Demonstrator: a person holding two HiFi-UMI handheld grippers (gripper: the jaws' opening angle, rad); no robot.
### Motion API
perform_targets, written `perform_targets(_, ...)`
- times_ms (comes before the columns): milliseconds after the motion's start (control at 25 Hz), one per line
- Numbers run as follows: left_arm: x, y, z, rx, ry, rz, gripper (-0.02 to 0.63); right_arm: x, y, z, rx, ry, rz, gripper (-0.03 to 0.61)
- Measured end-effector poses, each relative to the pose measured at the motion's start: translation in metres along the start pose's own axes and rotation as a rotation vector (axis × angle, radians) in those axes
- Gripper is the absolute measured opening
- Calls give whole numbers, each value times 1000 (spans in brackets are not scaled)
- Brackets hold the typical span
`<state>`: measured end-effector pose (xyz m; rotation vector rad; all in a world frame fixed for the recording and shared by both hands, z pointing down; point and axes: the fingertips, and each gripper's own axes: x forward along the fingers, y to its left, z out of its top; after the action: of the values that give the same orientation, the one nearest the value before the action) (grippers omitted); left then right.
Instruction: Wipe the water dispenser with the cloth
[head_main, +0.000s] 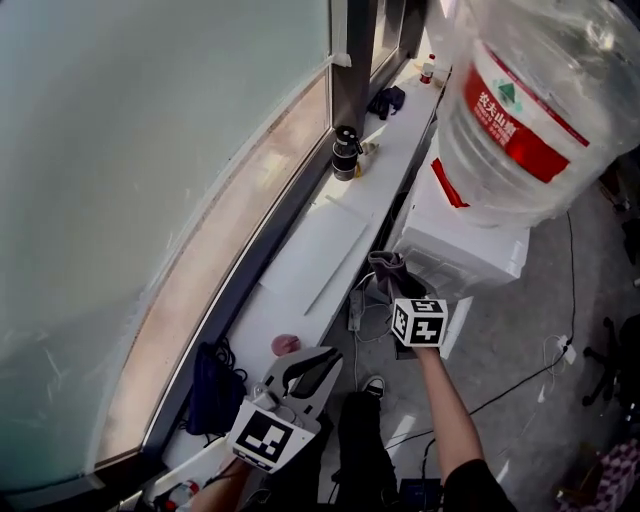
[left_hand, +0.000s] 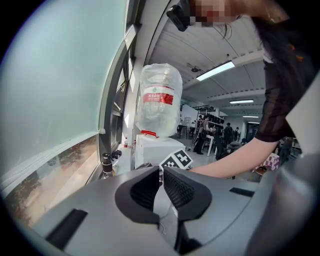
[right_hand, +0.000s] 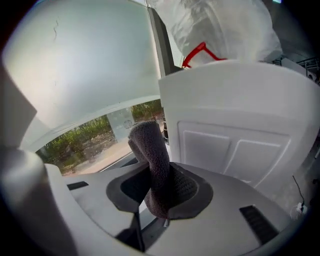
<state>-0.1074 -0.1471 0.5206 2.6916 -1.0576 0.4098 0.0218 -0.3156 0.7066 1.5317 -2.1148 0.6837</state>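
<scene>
The white water dispenser (head_main: 470, 245) stands right of the window ledge, with a big clear bottle (head_main: 540, 100) with a red label on top. My right gripper (head_main: 396, 284) is shut on a dark grey cloth (head_main: 384, 266), held up close to the dispenser's lower left front corner. In the right gripper view the cloth (right_hand: 150, 150) sticks up between the jaws, just before the dispenser's panelled white side (right_hand: 240, 115). My left gripper (head_main: 318, 365) hangs low by the ledge, jaws together and holding nothing. The left gripper view looks past its jaws (left_hand: 160, 184) at the dispenser (left_hand: 150, 149) and bottle (left_hand: 159, 97).
A long white window ledge (head_main: 320, 240) runs under the frosted glass and carries a black cylinder (head_main: 345, 155), a dark bundle (head_main: 387, 100) and a small red-capped bottle (head_main: 428, 70). A power strip with cables (head_main: 355, 310), a pink object (head_main: 285, 344) and a dark bag (head_main: 215, 385) lie below.
</scene>
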Motion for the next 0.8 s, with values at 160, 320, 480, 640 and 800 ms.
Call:
perform_targets(160,-12,9,-11,-14,20,35,28,38,-6,-28,-33,83,-43,106)
perform_targets(320,-15,19,-24,-33,44,62,28,58,-46,-52,-28,152,-132,106)
perform_targets(480,-10,24,-31,-46,56,70,28,52,-91,-72,17,191,-199,107)
perform_targets(640,3,23,-30,-38,53,51,28,31,-132,-96,39,224,-263,107)
perform_targets(800,22,16,-25,-29,48,17,28,-2,-178,-110,83,235,-345,107)
